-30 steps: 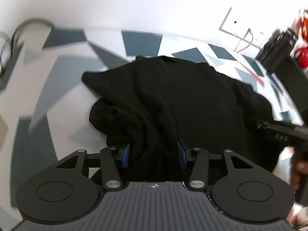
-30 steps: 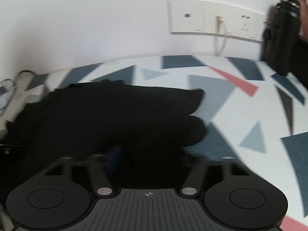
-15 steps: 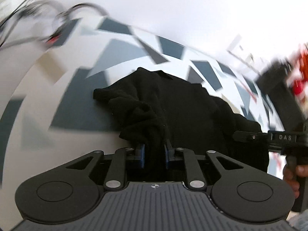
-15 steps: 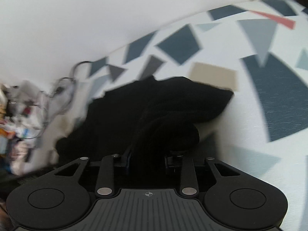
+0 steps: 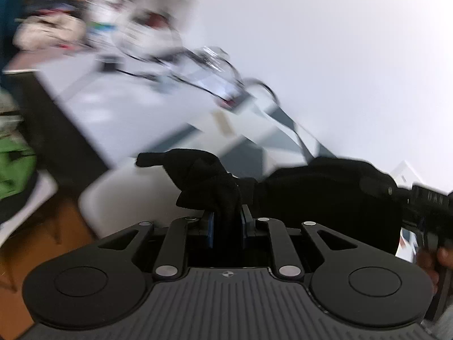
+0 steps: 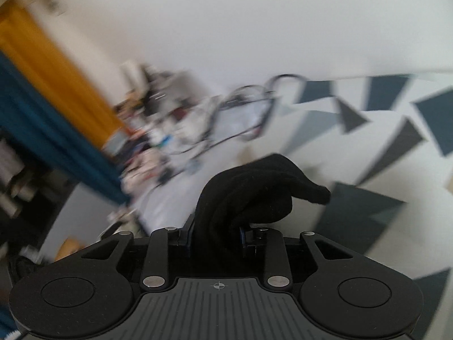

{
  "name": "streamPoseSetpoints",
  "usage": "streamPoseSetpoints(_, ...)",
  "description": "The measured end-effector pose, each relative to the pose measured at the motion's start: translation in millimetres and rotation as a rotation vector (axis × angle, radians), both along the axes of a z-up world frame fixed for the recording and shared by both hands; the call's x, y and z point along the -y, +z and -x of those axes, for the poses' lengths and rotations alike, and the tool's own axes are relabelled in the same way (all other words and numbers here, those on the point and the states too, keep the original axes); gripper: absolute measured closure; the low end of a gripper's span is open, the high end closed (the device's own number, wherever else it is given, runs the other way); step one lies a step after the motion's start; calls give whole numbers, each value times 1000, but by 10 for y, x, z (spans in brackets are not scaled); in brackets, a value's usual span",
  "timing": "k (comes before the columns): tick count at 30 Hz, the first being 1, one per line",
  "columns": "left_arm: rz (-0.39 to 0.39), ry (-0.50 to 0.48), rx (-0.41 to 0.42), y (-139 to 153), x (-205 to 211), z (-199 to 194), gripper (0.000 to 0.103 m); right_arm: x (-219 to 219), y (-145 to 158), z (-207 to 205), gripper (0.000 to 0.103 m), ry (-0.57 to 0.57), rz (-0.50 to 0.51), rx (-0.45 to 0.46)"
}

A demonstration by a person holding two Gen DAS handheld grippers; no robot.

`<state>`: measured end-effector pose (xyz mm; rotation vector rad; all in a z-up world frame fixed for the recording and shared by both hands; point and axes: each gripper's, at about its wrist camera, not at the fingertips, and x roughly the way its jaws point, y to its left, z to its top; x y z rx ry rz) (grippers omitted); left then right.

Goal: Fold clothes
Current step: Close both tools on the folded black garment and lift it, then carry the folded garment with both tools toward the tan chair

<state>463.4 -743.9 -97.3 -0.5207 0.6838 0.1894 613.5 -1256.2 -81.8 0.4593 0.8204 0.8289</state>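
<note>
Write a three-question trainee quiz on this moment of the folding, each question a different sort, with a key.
1. True or false: the left gripper is shut on the black garment.
2. Multiple choice: what is between the right gripper's pads? A) a white towel B) bunched black cloth C) nothing
3. Short answer: in the left wrist view, what comes in from the right edge, beyond the garment?

Key
1. True: the blue pads press a bunch of cloth between them.
2. B: the same garment, gathered in a lump above the fingers.
3. The other handheld gripper, with the person's hand under it.
</note>
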Motion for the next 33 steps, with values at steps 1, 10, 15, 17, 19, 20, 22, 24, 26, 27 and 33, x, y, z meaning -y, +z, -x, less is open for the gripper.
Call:
streamPoseSetpoints(1, -8, 51, 5, 56, -24, 170, 86, -113, 67, 43, 78, 52, 20, 39)
streamPoseSetpoints(10, -32, 474, -1, 269, -269, 1851, 86, -1429, 393, 563, 78, 473, -35, 39)
streamPoseSetpoints(15, -17, 685, -27, 243, -460, 2865, 86, -2355, 514, 1221, 78, 699, -27, 30)
streamPoseSetpoints(17, -8, 759, -33, 221, -561, 3264, 86, -2690, 544, 1532, 78, 764, -15, 29)
streamPoseSetpoints(19, -8, 825, -40, 194, -665, 3649, 86, -3020, 566, 1889, 78, 824, 10, 22)
streamPoseSetpoints(20, -13, 852, -46, 169, -720, 3830, 86, -3184, 578, 2068, 78, 854, 22, 19)
streamPoseSetpoints(22, -15, 901, -58, 116, -836, 4148, 86, -3498, 599, 2420, 78, 911, 49, 15)
streamPoseSetpoints(24, -6, 928, -48, 65, -950, 4406, 86, -3763, 617, 2739, 78, 947, 78, 15)
streamPoseSetpoints(26, 1, 955, -40, 35, -1064, 4659, 86, -3946, 651, 3023, 78, 974, 82, 19)
streamPoseSetpoints(27, 5, 974, -47, 41, -1120, 4754, 86, -4031, 669, 3156, 78, 987, 82, 24)
streamPoseSetpoints(33, 24, 1048, -81, 45, -1447, 5244, 86, -4523, 739, 3784, 78, 1046, 83, 17)
